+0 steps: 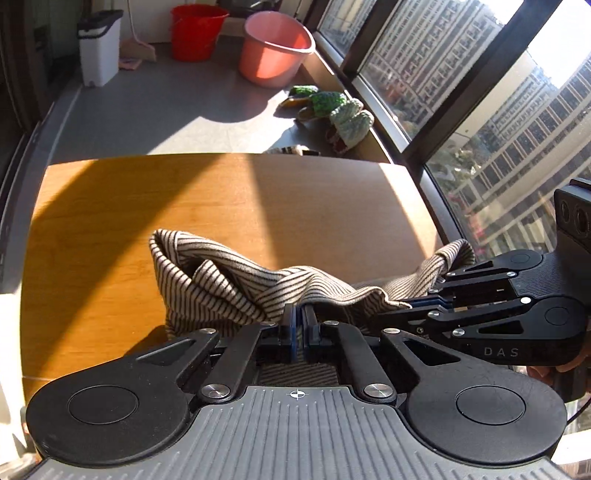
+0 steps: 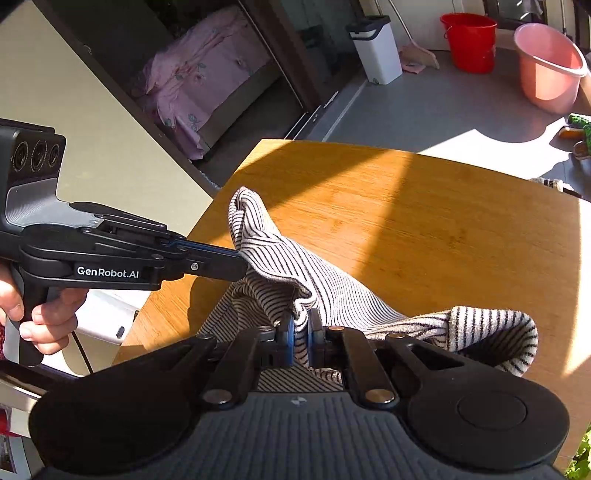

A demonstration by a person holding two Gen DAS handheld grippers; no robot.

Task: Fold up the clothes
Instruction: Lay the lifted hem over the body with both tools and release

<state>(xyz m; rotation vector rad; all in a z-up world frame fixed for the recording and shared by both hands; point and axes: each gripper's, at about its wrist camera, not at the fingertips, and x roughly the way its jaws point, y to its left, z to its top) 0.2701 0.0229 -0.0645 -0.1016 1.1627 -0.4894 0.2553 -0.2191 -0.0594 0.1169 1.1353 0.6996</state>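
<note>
A beige garment with thin black stripes hangs bunched between both grippers above the near part of a wooden table. My left gripper is shut on the garment's edge. My right gripper comes in from the right and is shut on another part of the same edge, close beside the left one. In the right wrist view the right gripper pinches the striped garment, and the left gripper clamps it from the left. The cloth below the grippers is hidden.
The wooden table is half in sunlight. Beyond it on the grey floor stand a pink bucket, a red bucket, a white bin and green knitted slippers. Large windows run along the right.
</note>
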